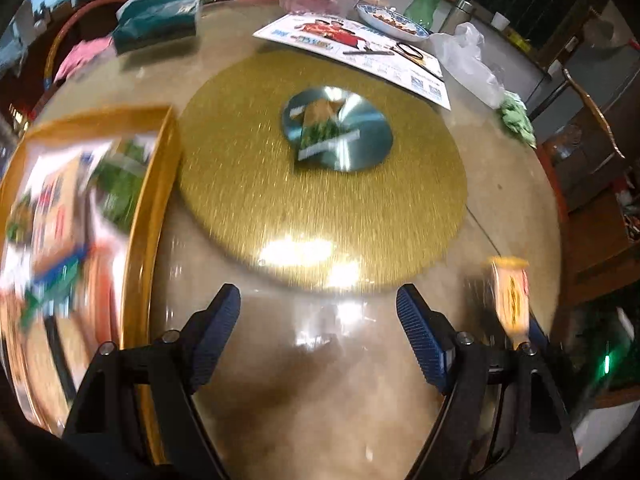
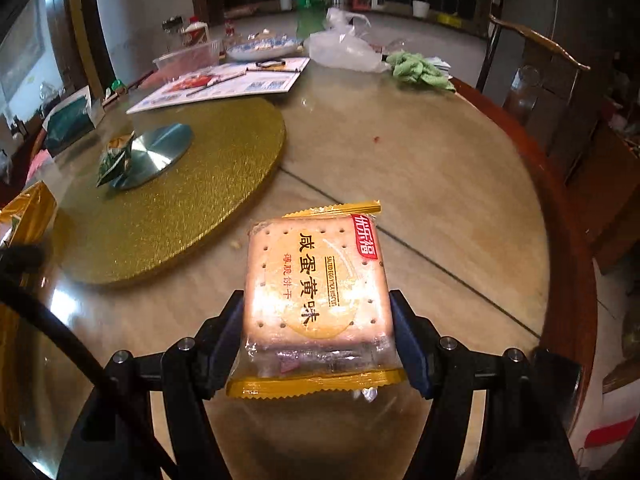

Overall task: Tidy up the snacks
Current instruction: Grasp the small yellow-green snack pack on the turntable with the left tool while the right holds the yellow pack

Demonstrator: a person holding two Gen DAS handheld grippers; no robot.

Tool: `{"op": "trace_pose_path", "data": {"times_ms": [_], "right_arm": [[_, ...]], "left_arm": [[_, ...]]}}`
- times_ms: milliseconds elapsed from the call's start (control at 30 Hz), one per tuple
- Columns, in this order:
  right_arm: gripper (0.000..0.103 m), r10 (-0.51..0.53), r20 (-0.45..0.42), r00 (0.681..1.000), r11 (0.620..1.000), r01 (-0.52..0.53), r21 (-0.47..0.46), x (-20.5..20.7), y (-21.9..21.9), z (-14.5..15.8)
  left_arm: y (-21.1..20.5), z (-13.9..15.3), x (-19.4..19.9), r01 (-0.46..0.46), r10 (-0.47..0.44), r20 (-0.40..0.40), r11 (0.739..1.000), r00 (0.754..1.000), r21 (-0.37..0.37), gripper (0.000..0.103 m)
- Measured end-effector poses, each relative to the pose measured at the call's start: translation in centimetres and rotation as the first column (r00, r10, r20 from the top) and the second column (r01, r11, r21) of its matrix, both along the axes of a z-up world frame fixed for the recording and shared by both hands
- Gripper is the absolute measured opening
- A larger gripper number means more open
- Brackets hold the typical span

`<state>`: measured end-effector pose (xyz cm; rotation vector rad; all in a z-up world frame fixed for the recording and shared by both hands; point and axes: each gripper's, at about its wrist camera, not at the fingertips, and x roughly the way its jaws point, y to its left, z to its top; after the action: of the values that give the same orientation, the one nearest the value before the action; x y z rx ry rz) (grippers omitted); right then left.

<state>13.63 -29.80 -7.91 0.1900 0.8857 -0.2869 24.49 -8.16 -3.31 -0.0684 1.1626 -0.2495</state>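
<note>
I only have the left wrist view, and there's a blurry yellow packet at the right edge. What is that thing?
Observer: It is a biscuit packet with a square cracker showing through clear film, clamped in the right gripper by its two side edges.
Operator: Is it resting on the table?
Observer: It looks lifted off the glass table top, its printed face up toward the camera.
Operator: Where is my left gripper relative to the tray?
Observer: The right wrist view shows only a corner of the gold tray at its far left; your gripper is outside that frame.
</note>
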Motion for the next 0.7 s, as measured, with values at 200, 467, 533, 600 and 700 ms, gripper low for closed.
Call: {"op": "trace_pose_path", "data": {"times_ms": [200,467,533,600,700], "right_arm": [[0.069,-0.005,0.022,1.000,1.000,0.004,0.024,-1.4,0.0,0.2],[0.069,-0.005,0.022,1.000,1.000,0.005,0.017,-1.2,0.2,0.0],[0.069,-0.006,0.027,1.000,1.000,0.005,0.027,-1.3,0.2,0.0],[0.069,-0.006,0.029,1.000,1.000,0.006,0.029,-1.3,0.3,0.0],[0.069,-0.007,0.029,1.000,1.000,0.006,0.029,-1.3,0.2,0.0]], "left_arm": [[-0.7,-0.6,6.8,-0.090,0.089,-0.030,0.995,0.996,-0.040,0.080],[-1.6,-1.9,12.4,-0.139,0.136,-0.060,0.990,0.989,-0.039,0.044],[-1.4,-1.8,12.3,-0.145,0.142,-0.050,0.988,0.989,-0.052,0.039],[-1.3,-1.6,11.8,-0.139,0.137,-0.038,0.989,0.990,-0.052,0.033],[-1.2,-1.7,10.6,-0.118,0.117,-0.034,0.992,0.993,-0.036,0.030]]}}
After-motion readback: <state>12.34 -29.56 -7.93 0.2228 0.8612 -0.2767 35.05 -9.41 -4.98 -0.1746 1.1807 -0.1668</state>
